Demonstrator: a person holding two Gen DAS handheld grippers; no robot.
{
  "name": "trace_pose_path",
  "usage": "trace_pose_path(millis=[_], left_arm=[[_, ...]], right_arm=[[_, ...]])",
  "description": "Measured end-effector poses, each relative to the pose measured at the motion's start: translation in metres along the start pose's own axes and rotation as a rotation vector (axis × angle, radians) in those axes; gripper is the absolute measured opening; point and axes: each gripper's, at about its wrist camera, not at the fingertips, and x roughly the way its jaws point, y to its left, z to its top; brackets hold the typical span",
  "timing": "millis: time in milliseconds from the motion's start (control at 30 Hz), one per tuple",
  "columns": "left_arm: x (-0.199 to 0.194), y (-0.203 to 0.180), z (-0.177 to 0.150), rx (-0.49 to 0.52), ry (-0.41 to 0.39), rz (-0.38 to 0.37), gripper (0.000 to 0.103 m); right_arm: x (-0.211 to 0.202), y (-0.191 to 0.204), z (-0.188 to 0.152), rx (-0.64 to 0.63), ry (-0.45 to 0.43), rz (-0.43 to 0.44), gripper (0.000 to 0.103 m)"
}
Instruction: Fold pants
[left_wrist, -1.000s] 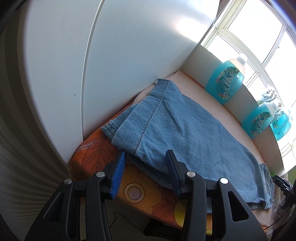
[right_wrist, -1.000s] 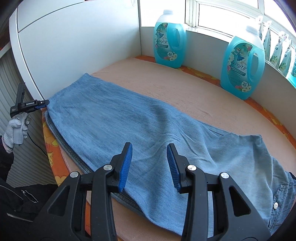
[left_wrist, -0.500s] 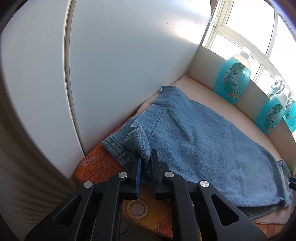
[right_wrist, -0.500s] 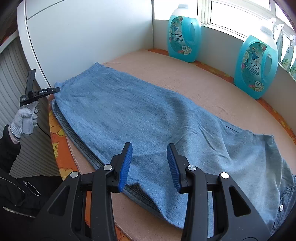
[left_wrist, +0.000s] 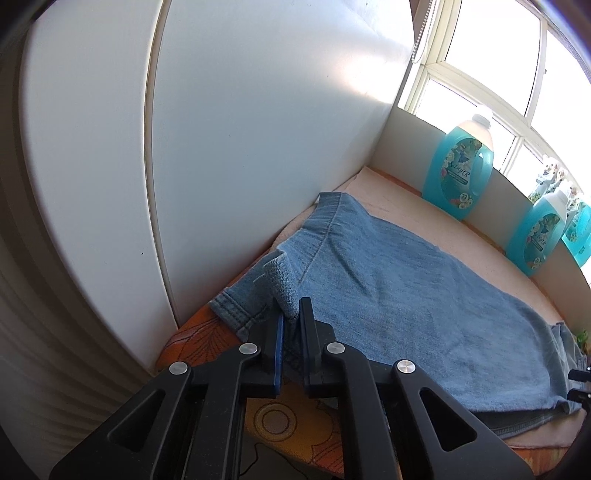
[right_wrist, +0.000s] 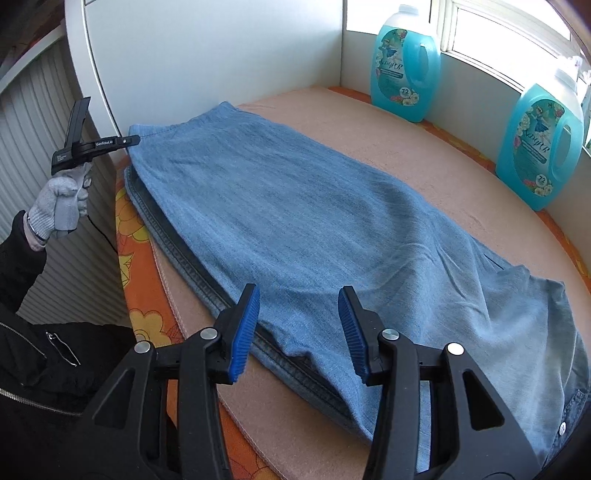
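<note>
Blue jeans (left_wrist: 406, 295) (right_wrist: 295, 206), folded lengthwise, lie flat on a peach padded surface (right_wrist: 369, 122). In the left wrist view my left gripper (left_wrist: 290, 314) is shut on the near corner of the leg hem, and a small flap of denim stands up between its pads. The right wrist view shows that same gripper (right_wrist: 133, 140) from the side, held in a grey-gloved hand (right_wrist: 59, 206) at the hem end. My right gripper (right_wrist: 299, 295) hovers over the jeans' near long edge with its jaws opening. Denim lies below the gap, and the blue pads (right_wrist: 245, 328) do not press on it.
Turquoise detergent bottles (right_wrist: 406, 62) (right_wrist: 539, 147) stand along the back ledge under the window. A white cabinet wall (left_wrist: 240, 147) rises close behind the hem end. An orange flowered cloth (right_wrist: 136, 266) hangs over the front edge, beside a black sleeve (right_wrist: 22, 266).
My left gripper shut on the hem corner and raised a flap of denim. My right gripper dropped closer to the jeans' near edge, and its jaws spread wider.
</note>
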Motion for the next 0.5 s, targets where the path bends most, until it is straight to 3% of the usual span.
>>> trace_pose_path(millis=[167,267,433,500], left_arm=[[-0.002,0.000,-0.001,0.003,-0.002,-0.005,0.006],[-0.002,-0.002,0.000,0.010,-0.005,-0.006,0.006],[-0.002,-0.001,0.002,0.006,-0.008,-0.018,0.006],[-0.001,-0.002,0.003,0.010,-0.007,-0.021,0.006]], right_arm=[[0.012,0.031,-0.003,-0.142,0.033,0.030,0.057],[0.025,0.043,-0.003,-0.203,0.063,-0.013,0.057],[0.039,0.040,0.003,-0.185,0.077,-0.036,0.057],[0.045,0.041,0.003,-0.204,0.084,-0.058,0.051]])
